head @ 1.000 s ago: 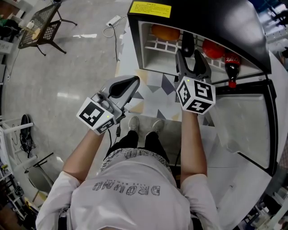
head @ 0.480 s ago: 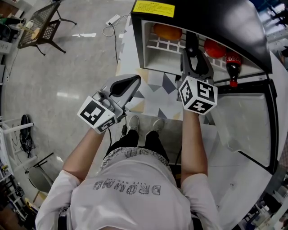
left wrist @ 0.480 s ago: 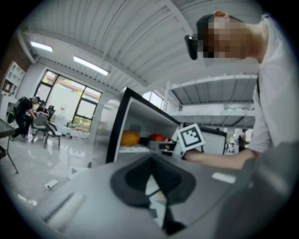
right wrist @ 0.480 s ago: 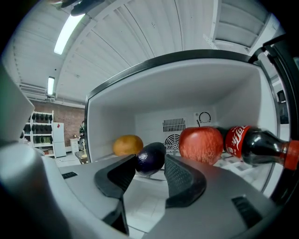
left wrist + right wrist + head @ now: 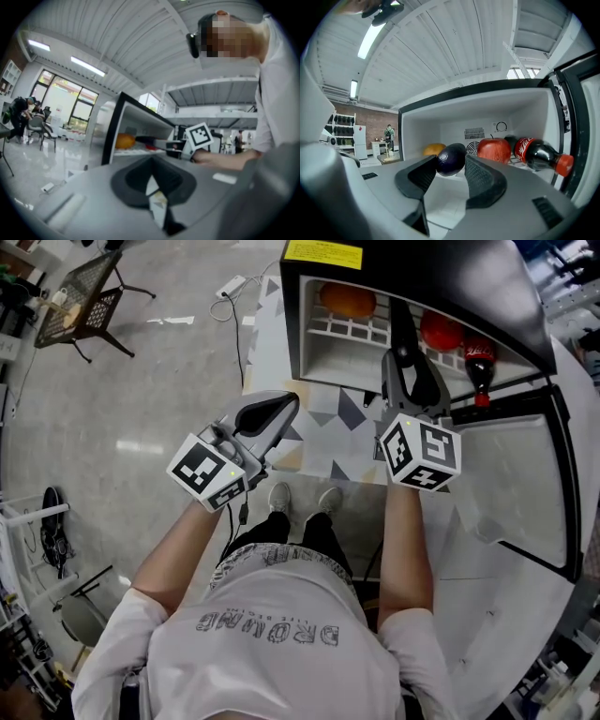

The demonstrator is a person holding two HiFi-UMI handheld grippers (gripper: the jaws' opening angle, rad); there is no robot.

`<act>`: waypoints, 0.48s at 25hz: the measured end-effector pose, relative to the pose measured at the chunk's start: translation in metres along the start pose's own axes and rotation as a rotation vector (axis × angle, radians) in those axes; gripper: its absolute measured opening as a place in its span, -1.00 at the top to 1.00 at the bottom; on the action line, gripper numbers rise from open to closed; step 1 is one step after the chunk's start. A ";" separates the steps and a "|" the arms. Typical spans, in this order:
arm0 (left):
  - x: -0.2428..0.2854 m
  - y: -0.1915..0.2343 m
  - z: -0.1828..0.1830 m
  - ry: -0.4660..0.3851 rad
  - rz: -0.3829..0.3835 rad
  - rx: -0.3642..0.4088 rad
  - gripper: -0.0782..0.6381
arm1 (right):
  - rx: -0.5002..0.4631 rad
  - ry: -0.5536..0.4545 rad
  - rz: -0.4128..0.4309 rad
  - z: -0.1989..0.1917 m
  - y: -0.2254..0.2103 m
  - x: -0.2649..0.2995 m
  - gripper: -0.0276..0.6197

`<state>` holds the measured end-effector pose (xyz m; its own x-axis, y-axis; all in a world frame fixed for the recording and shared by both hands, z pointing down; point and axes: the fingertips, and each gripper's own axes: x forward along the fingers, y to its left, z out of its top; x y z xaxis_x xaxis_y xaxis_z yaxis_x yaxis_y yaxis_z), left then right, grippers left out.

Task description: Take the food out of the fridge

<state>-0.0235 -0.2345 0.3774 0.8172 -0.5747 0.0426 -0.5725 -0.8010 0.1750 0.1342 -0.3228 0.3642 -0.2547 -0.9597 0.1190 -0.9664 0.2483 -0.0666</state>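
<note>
With the right gripper (image 5: 451, 165) clamped on the eggplant (image 5: 451, 157) between its fingertips and the left gripper (image 5: 151, 177) shut and empty, draw it straight back out of the fridge (image 5: 417, 126), squeezing steadily and clearing the apple (image 5: 493, 150) just right of the fingers.

On the bottle's (image 5: 539, 157) red label I read white Coca-Cola script; the yellow sticker (image 5: 323, 252) on the fridge (image 5: 450, 277) is too small for me.
</note>
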 end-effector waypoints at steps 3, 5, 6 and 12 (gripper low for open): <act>-0.002 -0.005 0.003 -0.007 -0.012 0.002 0.76 | 0.002 -0.011 0.007 0.005 0.004 -0.014 0.36; -0.003 -0.009 0.005 -0.011 -0.022 0.005 0.76 | 0.005 -0.019 0.012 0.008 0.007 -0.023 0.37; -0.003 -0.010 0.006 -0.013 -0.027 0.007 0.76 | 0.007 -0.023 0.014 0.010 0.008 -0.027 0.37; -0.005 -0.018 0.011 -0.022 -0.050 0.016 0.76 | 0.022 -0.036 0.026 0.012 0.014 -0.050 0.37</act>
<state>-0.0179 -0.2195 0.3631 0.8433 -0.5373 0.0124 -0.5321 -0.8314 0.1604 0.1341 -0.2735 0.3451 -0.2783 -0.9570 0.0815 -0.9583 0.2710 -0.0907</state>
